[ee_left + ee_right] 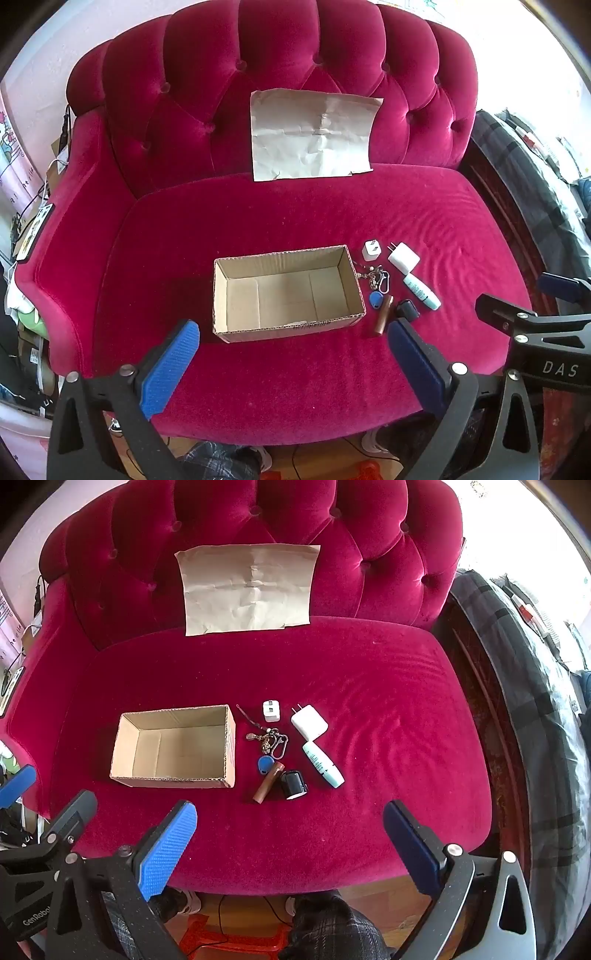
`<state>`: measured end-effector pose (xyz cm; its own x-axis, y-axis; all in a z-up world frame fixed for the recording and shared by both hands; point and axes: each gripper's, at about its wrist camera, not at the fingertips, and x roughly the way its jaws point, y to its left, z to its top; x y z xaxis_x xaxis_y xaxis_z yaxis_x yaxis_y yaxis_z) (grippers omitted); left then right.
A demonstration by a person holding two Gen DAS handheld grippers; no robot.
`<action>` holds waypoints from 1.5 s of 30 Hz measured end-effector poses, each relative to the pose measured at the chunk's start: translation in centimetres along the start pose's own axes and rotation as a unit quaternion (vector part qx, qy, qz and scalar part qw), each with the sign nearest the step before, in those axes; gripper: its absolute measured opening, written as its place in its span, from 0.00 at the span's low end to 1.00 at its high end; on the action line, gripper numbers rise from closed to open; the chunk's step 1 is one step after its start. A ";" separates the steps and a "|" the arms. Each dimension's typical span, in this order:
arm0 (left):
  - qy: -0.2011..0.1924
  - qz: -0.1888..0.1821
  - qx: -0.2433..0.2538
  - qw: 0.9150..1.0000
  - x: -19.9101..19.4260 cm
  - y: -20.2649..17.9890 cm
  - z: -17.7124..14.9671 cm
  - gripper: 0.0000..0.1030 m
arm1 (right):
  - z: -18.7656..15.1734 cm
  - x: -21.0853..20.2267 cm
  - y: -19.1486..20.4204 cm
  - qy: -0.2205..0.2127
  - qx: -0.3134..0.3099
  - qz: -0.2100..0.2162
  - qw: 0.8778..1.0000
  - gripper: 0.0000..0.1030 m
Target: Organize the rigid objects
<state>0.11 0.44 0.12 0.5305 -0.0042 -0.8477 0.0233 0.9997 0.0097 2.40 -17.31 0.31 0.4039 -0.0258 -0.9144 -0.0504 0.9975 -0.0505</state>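
Both of your grippers have their blue fingers spread wide, and nothing sits between them. Your left gripper (293,360) hangs over the front edge of the red sofa (258,229), low in its frame, and your right gripper (290,840) does the same in its own view. Up above the left gripper, near the middle of the frame, an open cardboard box (286,291) rests on the seat with nothing in it. Just right of the box lies a little bunch of things: a small white plug (271,710), a bigger white charger (309,722), a key ring (271,744) with a blue tag (264,765), a brown tube (268,781), a black block (293,784) and a white and green bottle (323,763). A wrinkled sheet of paper (249,589) leans on the sofa back, high in the frame.
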 end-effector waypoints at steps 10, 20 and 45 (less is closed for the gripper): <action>-0.002 0.000 0.000 1.000 0.0 -0.1 -0.1 1.00 | -0.1 0.0 0.0 0.000 0.001 0.002 1.000 1.00; -0.003 -0.002 -0.003 1.000 0.0 0.5 -0.3 1.00 | 0.1 -0.1 0.0 0.001 0.003 0.001 1.000 1.00; -0.005 -0.001 -0.005 1.000 -0.1 1.0 0.3 1.00 | 0.4 0.0 -0.2 -0.003 0.007 0.000 1.000 1.00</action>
<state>0.28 1.48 0.38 0.5385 -0.0058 -0.8426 0.0160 0.9999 0.0033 2.81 -17.49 0.46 0.4098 -0.0253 -0.9118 -0.0379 0.9983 -0.0448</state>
